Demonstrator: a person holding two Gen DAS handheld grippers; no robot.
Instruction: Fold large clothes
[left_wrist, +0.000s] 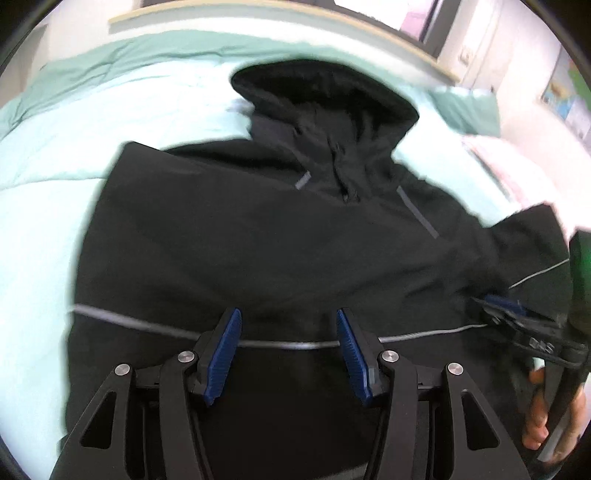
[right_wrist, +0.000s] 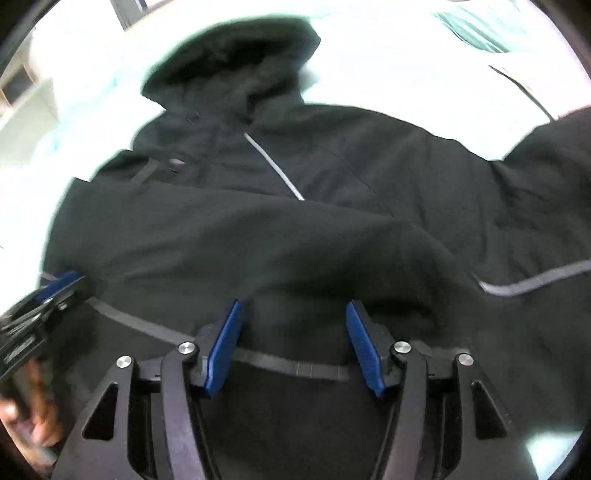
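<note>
Across the pale green bedding (left_wrist: 48, 155) lies the black hooded jacket (left_wrist: 258, 240), front up, hood (left_wrist: 325, 92) at the far end, one sleeve folded over the chest. Left gripper (left_wrist: 289, 332) hangs over the lower body near the grey reflective stripe (left_wrist: 122, 317), jaws apart, nothing held. Right gripper (right_wrist: 293, 325) same: spread, empty, just below the folded sleeve (right_wrist: 240, 236). Fabric looks soft, fairly heavy, probably slick shell, though blur makes that a guess. Best grip: pinch the hem corners or the shoulder seam, not mid-panel.
</note>
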